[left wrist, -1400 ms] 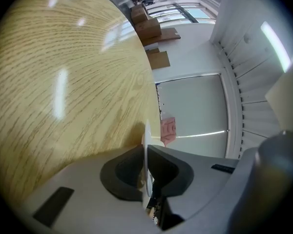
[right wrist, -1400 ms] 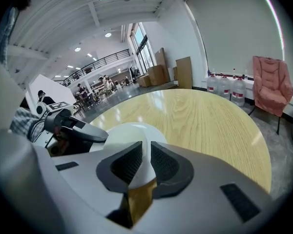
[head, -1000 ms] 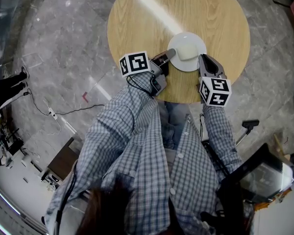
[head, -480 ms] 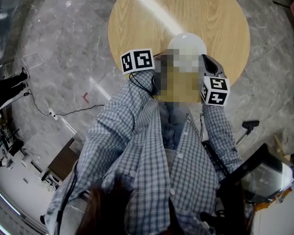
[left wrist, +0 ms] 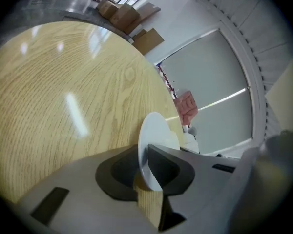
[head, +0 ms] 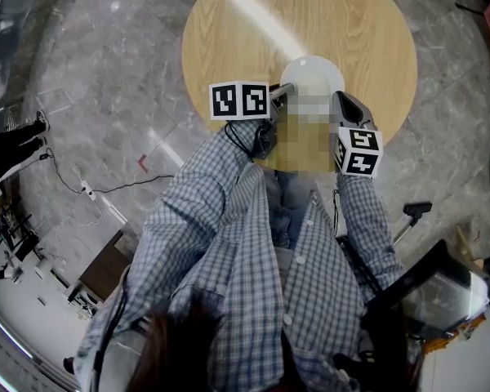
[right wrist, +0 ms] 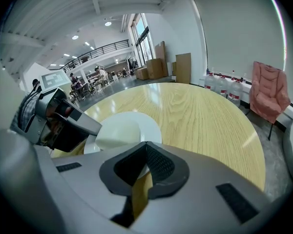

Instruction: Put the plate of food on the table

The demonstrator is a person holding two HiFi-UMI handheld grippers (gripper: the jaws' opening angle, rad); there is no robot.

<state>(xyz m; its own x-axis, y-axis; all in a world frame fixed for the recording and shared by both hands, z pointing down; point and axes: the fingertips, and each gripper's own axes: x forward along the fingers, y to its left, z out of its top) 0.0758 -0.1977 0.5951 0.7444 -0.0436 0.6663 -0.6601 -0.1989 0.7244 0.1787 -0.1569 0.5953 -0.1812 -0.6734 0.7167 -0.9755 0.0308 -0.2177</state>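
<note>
The plate (right wrist: 147, 125) lies flat on the round wooden desk (right wrist: 205, 116), towards the edge nearest the person, with a pale, rounded lump of food (right wrist: 118, 134) on it. A gripper stands at each side of it.

The left gripper (left wrist: 145, 168) is rolled onto its side, so in its own view the plate shows almost edge-on, standing upright between the fingers (left wrist: 172, 165). Those fingers have just been opening. They are a narrow way apart, with the plate's rim between them. One finger lies over the top face of the rim and the other under it. The hold looks slack rather than pinched, and a strip of bare desk shows in the gap below the rim. From the right gripper view, the left gripper's upper finger reaches in over the plate's rim beside the food.

The right gripper (right wrist: 141, 168) sits level, at the near rim on the plate's other side. Its fingers (right wrist: 159, 164) are drawn close, with only a thin slit between them. The slit shows desk wood, with a sliver of white plate at its far end. Nothing is gripped in it. Whether the tips touch the rim cannot be told.

In the head view both grippers point away from the person, whose checked sleeves (head: 220, 219) lead down to them. A pink chair (right wrist: 268, 89) stands beyond the desk.
</note>
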